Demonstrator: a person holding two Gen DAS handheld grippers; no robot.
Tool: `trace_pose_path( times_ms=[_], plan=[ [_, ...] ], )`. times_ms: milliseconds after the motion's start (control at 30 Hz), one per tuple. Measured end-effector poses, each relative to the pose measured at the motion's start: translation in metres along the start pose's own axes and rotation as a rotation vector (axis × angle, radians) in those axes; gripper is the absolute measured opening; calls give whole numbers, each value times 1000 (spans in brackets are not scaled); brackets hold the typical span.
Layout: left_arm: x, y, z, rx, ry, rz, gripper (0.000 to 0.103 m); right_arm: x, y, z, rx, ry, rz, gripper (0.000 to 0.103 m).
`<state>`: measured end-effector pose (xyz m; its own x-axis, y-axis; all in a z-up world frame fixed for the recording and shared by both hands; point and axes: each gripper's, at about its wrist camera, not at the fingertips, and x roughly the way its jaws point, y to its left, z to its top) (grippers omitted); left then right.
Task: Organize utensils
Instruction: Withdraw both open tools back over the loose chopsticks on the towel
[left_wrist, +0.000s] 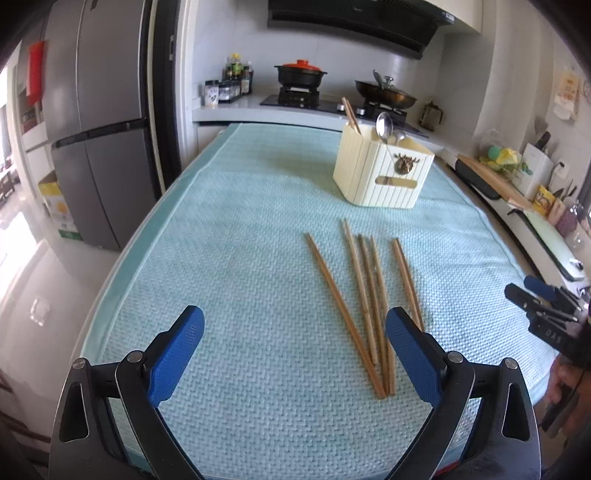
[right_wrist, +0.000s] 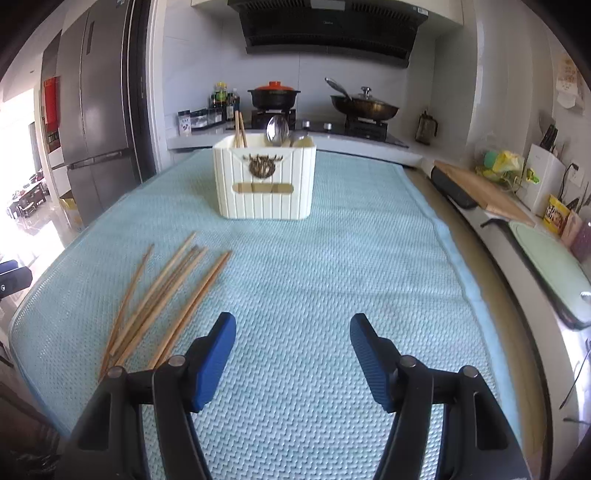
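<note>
Several wooden chopsticks (left_wrist: 364, 295) (right_wrist: 166, 295) lie fanned on the light blue mat (left_wrist: 240, 258) (right_wrist: 332, 266). Behind them stands a cream utensil holder (left_wrist: 384, 173) (right_wrist: 264, 181) with a pair of chopsticks (left_wrist: 351, 114) (right_wrist: 240, 129) and metal spoons (left_wrist: 384, 127) (right_wrist: 277, 129) in it. My left gripper (left_wrist: 295, 325) hovers open over the mat; its right finger is just above the near ends of the chopsticks. My right gripper (right_wrist: 293, 332) is open with nothing between its fingers, to the right of the chopsticks. It also shows at the right edge of the left wrist view as the right gripper (left_wrist: 543, 306).
A stove with a black pot (left_wrist: 300, 75) and a wok (left_wrist: 386, 92) runs along the back counter. A tall grey fridge (left_wrist: 96, 122) stands left of the table. On the right counter lie a cutting board (right_wrist: 480, 192) and a green tray (right_wrist: 550, 258).
</note>
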<state>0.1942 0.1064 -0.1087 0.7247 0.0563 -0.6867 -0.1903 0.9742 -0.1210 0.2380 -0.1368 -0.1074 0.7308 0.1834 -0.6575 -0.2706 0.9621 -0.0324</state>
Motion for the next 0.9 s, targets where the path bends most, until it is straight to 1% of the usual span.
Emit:
trace_pose_path(
  times_ms=[67, 133, 200, 267, 300, 400, 567, 733, 900],
  plan=[
    [7, -2, -4, 7, 11, 11, 99, 7, 2, -7, 20, 22, 21, 64],
    [13, -3, -6, 7, 14, 30, 99, 12, 4, -12, 40, 36, 43, 60],
    [15, -3, -7, -1, 15, 31, 99, 21, 9, -12, 49, 59, 66, 51],
    [18, -3, -9, -12, 21, 27, 99, 28, 16, -12, 47, 75, 89, 45],
    [18, -2, -10, -16, 24, 28, 99, 32, 21, -12, 42, 84, 97, 44],
    [21, 0, -14, -24, 33, 35, 99, 44, 34, -11, 32, 109, 131, 43],
    [21, 2, -15, -32, 34, 39, 99, 60, 53, -8, 14, 134, 161, 43],
    [27, 2, -15, -28, 44, 35, 99, 72, 60, -2, 4, 143, 150, 43],
    [42, 0, -12, -27, 63, 28, 99, 79, 57, 7, 10, 143, 132, 43]
  ],
)
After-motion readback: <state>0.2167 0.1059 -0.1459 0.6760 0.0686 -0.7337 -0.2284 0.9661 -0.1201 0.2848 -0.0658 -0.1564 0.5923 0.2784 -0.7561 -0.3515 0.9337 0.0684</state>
